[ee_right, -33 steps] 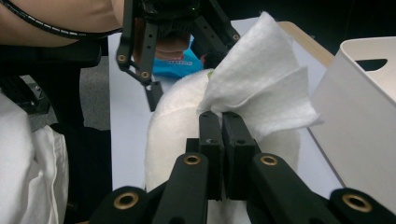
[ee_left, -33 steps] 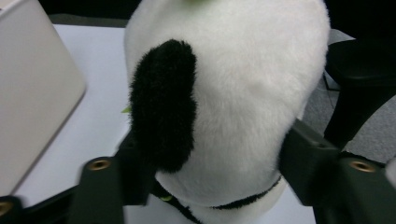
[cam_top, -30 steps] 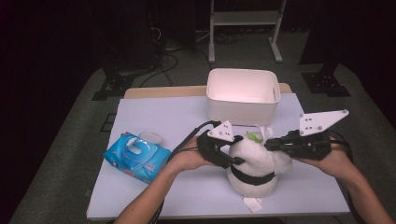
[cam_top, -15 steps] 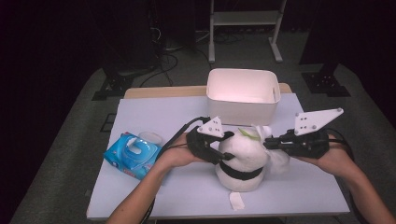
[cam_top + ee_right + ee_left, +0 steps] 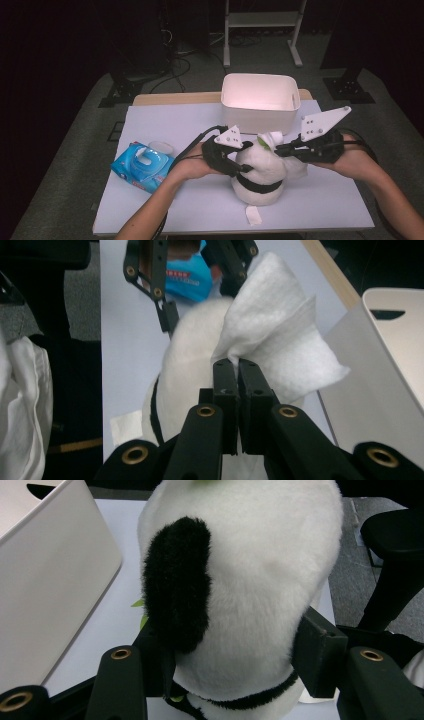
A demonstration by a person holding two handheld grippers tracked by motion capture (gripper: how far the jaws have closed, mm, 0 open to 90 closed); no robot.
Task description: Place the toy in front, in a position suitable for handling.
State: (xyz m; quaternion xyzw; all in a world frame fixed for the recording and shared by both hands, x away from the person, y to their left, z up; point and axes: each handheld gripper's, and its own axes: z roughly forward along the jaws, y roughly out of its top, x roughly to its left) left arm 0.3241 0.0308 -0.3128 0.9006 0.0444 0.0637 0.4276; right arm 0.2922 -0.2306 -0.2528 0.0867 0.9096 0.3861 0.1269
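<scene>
Light falls from above onto the table (image 5: 165,125), which reads pale and even, while the room around it sinks into near black. The white bin (image 5: 260,97) glows, slightly overexposed. Shadows under the plush toy (image 5: 260,172) are soft. The high view is grainy; both gripper views blur at close range.

A white plush toy (image 5: 260,170) with a black ear patch and a black band round its lower part stands upright on the worktop (image 5: 165,125). A crumpled white wipe (image 5: 280,340) lies against its top.
</scene>
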